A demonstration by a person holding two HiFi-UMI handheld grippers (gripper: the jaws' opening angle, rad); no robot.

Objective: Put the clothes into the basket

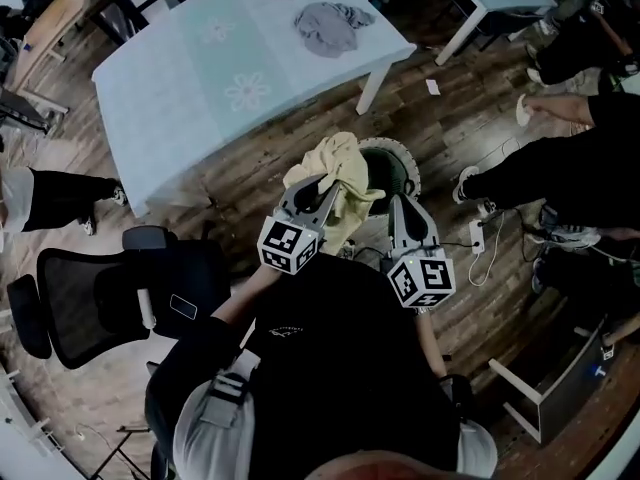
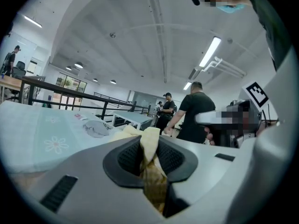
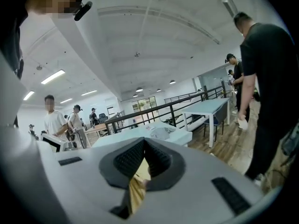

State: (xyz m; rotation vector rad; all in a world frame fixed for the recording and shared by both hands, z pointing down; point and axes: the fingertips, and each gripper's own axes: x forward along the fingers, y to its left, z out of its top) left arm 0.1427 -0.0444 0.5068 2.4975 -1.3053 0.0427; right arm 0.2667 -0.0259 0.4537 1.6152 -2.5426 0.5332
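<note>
A pale yellow cloth (image 1: pixel 338 166) hangs bunched above a round dark basket with a white rim (image 1: pixel 408 160) that stands on the wooden floor. My left gripper (image 1: pixel 325 188) is shut on the cloth, and a yellow fold (image 2: pixel 150 141) sticks up between its pads. My right gripper (image 1: pixel 393 200), just to the right over the basket, is shut too, with yellow fabric (image 3: pixel 135 185) caught low between its jaws. A grey garment (image 1: pixel 328 26) lies crumpled on the light blue table (image 1: pixel 200 68), far from both grippers.
The table's white leg (image 1: pixel 370 86) stands just beyond the basket. A black office chair (image 1: pixel 90 298) is on the left. A person's legs (image 1: pixel 540 163) and a power strip (image 1: pixel 477 236) lie to the right of the basket. Other people stand further off.
</note>
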